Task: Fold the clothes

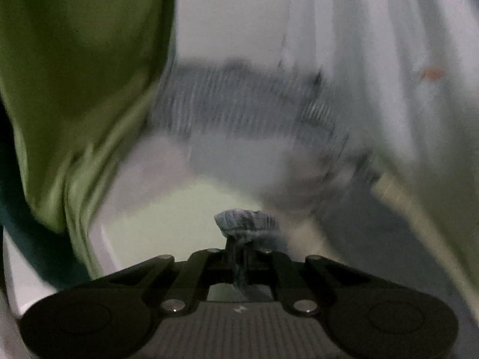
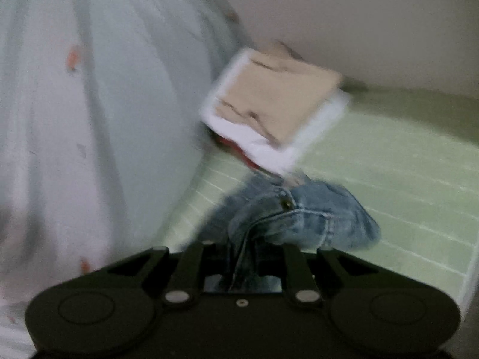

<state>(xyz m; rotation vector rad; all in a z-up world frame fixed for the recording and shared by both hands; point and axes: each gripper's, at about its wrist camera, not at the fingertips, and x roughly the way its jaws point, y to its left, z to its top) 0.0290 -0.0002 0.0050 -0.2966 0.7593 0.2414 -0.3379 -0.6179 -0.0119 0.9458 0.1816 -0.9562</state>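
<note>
Both views are blurred by motion. My left gripper [image 1: 239, 248] is shut on a bunched edge of blue denim [image 1: 245, 223], which sticks up between the fingers; more striped grey-blue cloth [image 1: 239, 104] hangs blurred behind it. My right gripper [image 2: 244, 251] is shut on a fold of the light blue jeans [image 2: 305, 218], near a stitched seam and a rivet. The jeans hang over a pale green mat [image 2: 404, 173]. I cannot see the full garment in either view.
A green cloth [image 1: 74, 89] hangs at the left in the left wrist view. White fabric with small orange marks [image 2: 74, 104] fills the left of the right wrist view. A stack of folded beige and white clothes [image 2: 275, 104] lies at the mat's far side by a wall.
</note>
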